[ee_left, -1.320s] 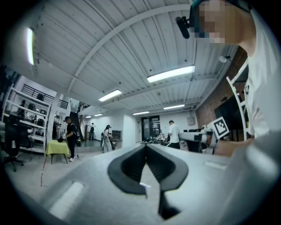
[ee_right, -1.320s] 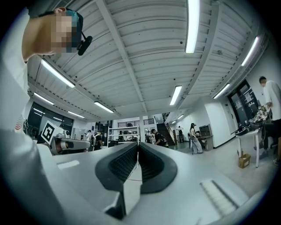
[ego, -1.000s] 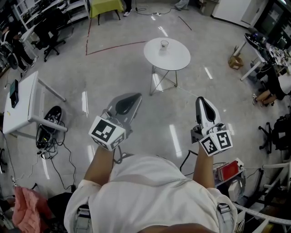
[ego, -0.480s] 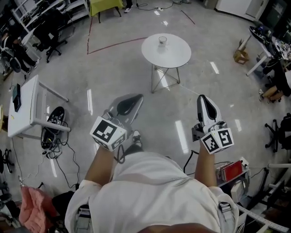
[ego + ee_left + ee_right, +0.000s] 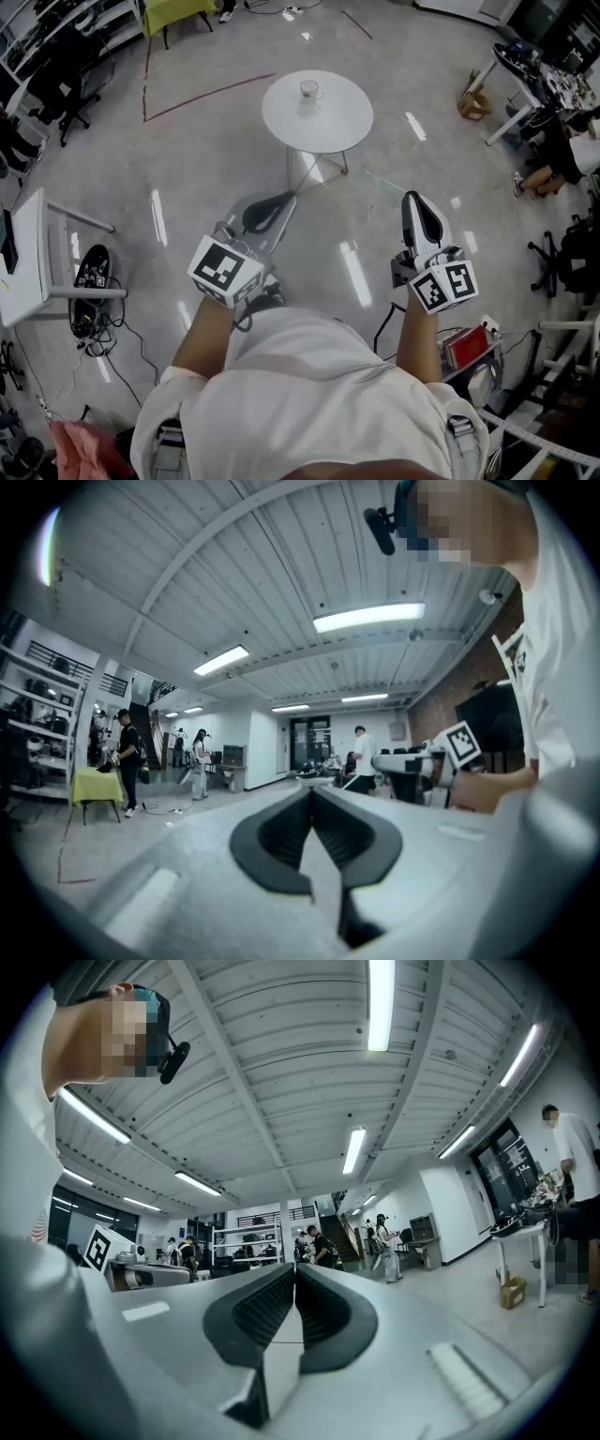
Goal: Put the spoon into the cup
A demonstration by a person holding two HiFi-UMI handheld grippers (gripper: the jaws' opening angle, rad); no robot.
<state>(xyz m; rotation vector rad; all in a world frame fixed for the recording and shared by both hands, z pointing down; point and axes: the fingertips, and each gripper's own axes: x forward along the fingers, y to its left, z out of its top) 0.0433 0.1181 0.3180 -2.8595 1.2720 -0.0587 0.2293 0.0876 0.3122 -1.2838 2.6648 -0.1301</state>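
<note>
White table [image 5: 328, 127] with the cup [image 5: 307, 91] has drawn nearer; left gripper [image 5: 281, 199] and right gripper [image 5: 412, 200] jaws stay closed.

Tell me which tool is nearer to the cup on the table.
Left. The left tool is almost straight before the cup; the right tool is farther to the right.

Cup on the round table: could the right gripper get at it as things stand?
Probably not: the cup sits on the round table, well beyond the right gripper, with floor between. Nothing blocks it.
</note>
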